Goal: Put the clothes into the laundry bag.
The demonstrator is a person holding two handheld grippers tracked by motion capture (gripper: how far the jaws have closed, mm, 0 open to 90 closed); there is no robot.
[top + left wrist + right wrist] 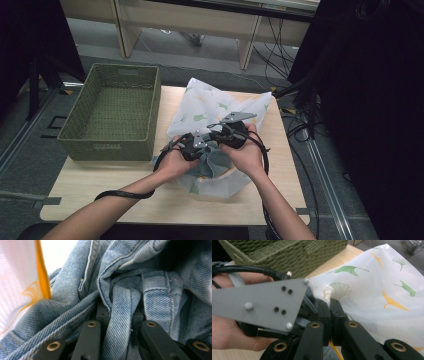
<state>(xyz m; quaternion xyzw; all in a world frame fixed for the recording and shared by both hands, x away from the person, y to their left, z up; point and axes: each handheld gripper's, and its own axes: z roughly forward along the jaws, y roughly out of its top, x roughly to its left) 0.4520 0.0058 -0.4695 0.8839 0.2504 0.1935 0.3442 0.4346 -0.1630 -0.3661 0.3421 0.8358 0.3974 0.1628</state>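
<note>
A light wooden table (280, 150) carries everything. On its far left stands one olive-green woven rectangular basket (111, 112). To the right, at the table's middle, lies one white mesh laundry bag printed with green and orange ginkgo leaves (210, 107), and one crumpled piece of light-blue denim clothing (125, 297) sits in its near mouth.

The work is judged to be stuffing the denim into the bag. The bag's rim is pinched by the right gripper (330, 305), its jaws brought together on the mesh, and should be kept lifted and taut. A fold of denim lies between the jaws of the left gripper (117, 315), which appear clamped on it; it is best pushed deep towards the far end before being let go.

Two grippers are counted.
</note>
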